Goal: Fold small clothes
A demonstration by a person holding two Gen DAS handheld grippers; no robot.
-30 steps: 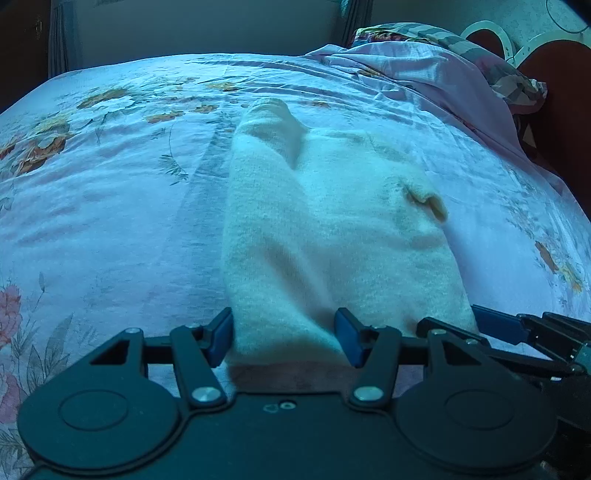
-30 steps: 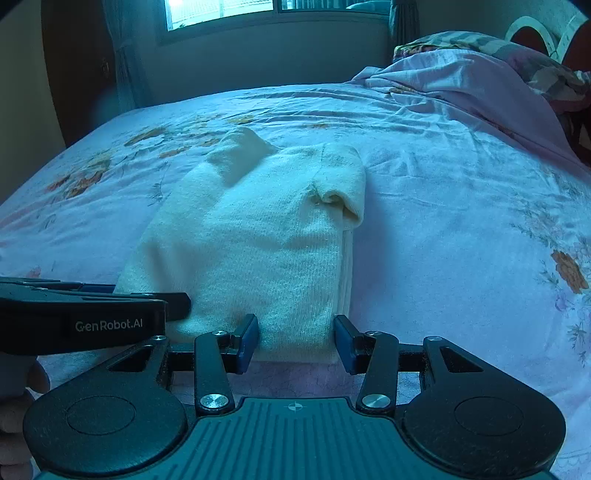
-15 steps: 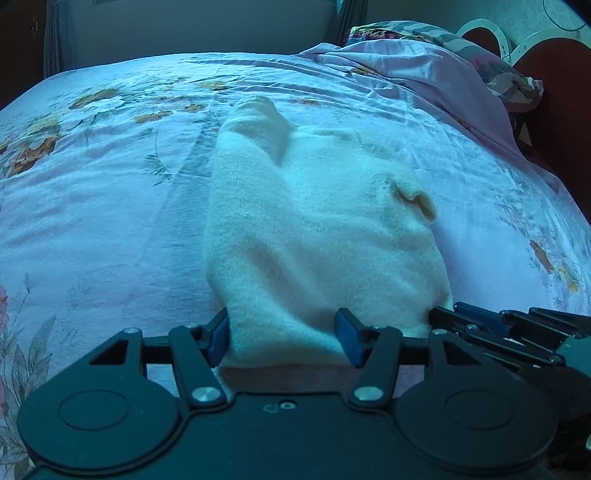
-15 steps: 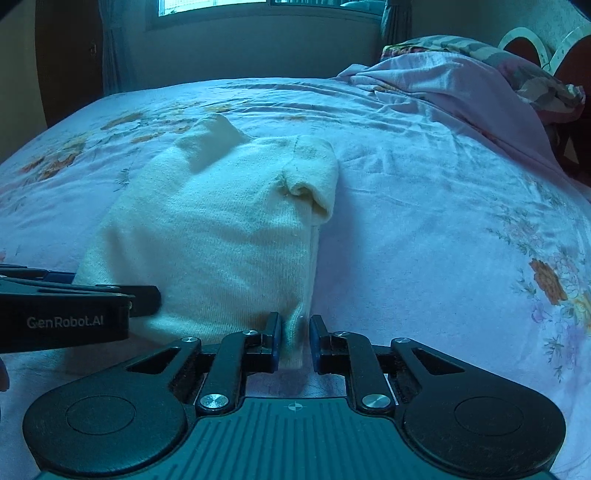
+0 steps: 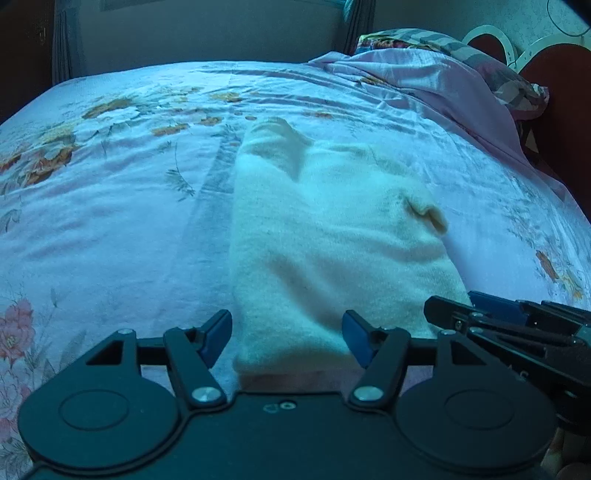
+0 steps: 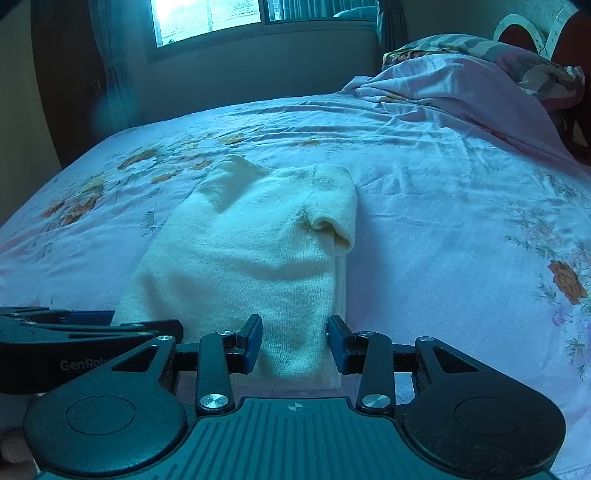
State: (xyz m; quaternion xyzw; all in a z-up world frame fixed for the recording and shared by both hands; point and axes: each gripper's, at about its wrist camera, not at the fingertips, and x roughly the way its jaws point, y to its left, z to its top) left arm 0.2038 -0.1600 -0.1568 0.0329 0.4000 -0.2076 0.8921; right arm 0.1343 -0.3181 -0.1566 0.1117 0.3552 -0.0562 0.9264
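While the cream knitted garment (image 5: pixel 332 243) lies folded lengthwise on the bed (image 5: pixel 110 221), both grippers sit at its near hem. The left gripper (image 5: pixel 286 338) has its jaws spread wide, and the hem's left portion lies in the gap between its blue fingertips (image 5: pixel 218 332) without being pinched; the cloth's left edge sits just inside the left tip. The right gripper (image 6: pixel 294 341) is likewise open, at a somewhat narrower spread, with the hem's right corner lying between its two fingertips (image 6: pixel 254 341) and the fabric's right edge close to the right one. Whether either gripper's tips touch the knit cannot be told.

Ahead of both grippers the garment stretches away, with one short sleeve (image 6: pixel 332 218) folded over on its right side and the other end rising in a soft hump at the far left. From the right wrist view, the left gripper (image 6: pixel 122 326) shows side-on, just left of the hem. Beyond the garment the floral sheet runs to a rumpled pink blanket (image 6: pixel 461 96) at the far right, and a window (image 6: pixel 210 18) glows past the bed's far edge.
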